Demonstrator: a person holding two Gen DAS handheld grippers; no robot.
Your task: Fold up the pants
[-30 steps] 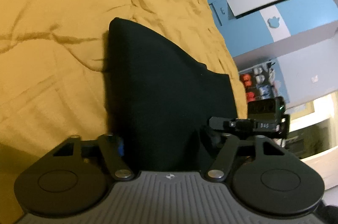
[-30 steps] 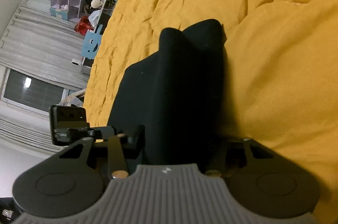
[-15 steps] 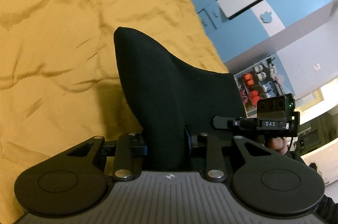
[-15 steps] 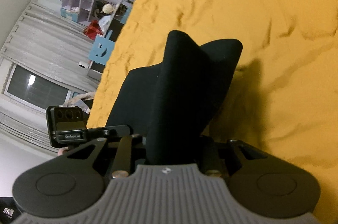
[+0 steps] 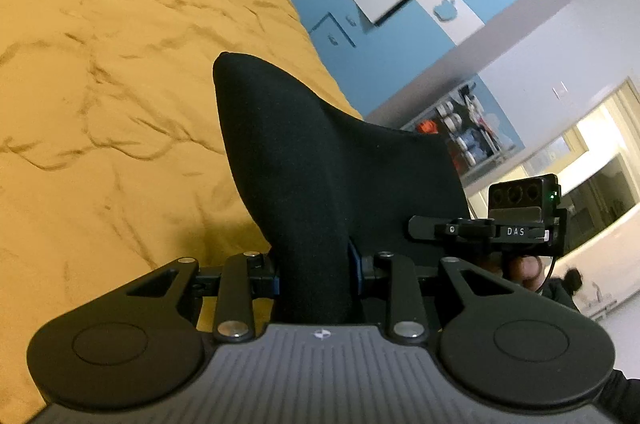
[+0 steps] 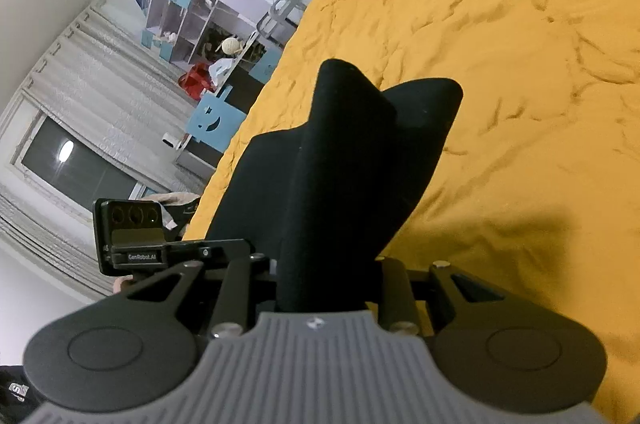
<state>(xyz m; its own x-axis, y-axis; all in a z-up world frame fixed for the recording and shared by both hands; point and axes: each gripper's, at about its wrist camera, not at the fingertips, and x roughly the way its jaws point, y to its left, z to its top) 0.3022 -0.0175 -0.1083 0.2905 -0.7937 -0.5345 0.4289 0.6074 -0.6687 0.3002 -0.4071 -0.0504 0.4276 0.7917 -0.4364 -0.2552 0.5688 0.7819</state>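
- Pants (image 5: 320, 159), black and unpatterned, had come further up off the yellow bedspread (image 5: 112, 71) than a second before, when we saw them lying lower with both grippers' jaws wider apart.
- We saw the cloth as thick, soft and folded over itself, rising to a rounded peak in the left wrist view and to two rounded peaks (image 6: 384, 143) in the right wrist view.
- Our left gripper (image 5: 316, 274) was clamped on a bunched edge of the pants, the fabric fanning away above the bedspread.
- Our right gripper (image 6: 328, 280) was likewise pinched onto the pants, which draped between the two grippers.
- Over the bedspread's edge, each view caught the other gripper just beside the cloth.
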